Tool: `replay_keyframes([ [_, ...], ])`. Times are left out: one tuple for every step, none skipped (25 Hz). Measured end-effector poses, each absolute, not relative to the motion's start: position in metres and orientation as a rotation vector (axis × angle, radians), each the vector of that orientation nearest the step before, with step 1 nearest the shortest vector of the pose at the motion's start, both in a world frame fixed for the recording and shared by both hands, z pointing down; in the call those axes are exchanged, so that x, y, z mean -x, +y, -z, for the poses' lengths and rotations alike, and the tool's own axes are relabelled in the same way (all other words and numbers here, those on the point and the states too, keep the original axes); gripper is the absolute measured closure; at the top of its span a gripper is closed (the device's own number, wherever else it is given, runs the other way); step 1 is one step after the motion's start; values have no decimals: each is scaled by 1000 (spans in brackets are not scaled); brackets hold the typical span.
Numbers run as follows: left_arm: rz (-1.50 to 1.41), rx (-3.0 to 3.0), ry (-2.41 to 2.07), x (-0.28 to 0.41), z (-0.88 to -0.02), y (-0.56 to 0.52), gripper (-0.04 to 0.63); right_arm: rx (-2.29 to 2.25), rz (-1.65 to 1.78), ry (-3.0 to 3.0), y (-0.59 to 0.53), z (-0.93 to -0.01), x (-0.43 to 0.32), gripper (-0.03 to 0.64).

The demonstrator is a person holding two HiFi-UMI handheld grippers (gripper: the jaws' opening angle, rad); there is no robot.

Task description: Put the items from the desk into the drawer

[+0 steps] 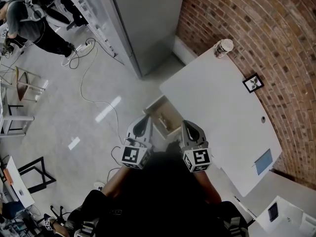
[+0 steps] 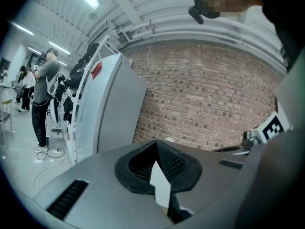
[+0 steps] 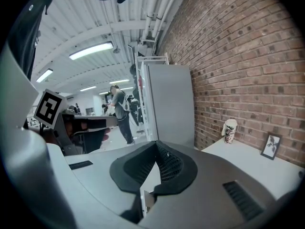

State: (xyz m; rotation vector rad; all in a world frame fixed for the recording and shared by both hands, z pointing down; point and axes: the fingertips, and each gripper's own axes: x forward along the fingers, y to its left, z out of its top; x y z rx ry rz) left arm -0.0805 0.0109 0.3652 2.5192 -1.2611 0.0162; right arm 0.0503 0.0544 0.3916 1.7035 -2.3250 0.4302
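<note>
Beside the white desk (image 1: 212, 95), the drawer (image 1: 156, 102) stands open.

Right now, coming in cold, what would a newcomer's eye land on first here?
The long white desk against the red brick wall stands out, carrying a patterned paper cup at its far corner and a small black picture frame beside the wall. Off its left side an open drawer sits ahead of the left gripper and right gripper, both shut and empty.
</note>
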Motion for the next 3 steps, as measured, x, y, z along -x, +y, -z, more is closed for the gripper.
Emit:
replay_keyframes([
  [-17, -2519, -1263, 80, -365, 10, 598, -1703, -429, -2325, 54, -391, -51, 617],
  [-18, -2519, -1264, 80, -365, 10, 598, -1703, -428, -2325, 53, -391, -51, 617],
  [-19, -2519, -1265, 80, -365, 10, 598, -1703, -427, -2325, 53, -390, -52, 617],
])
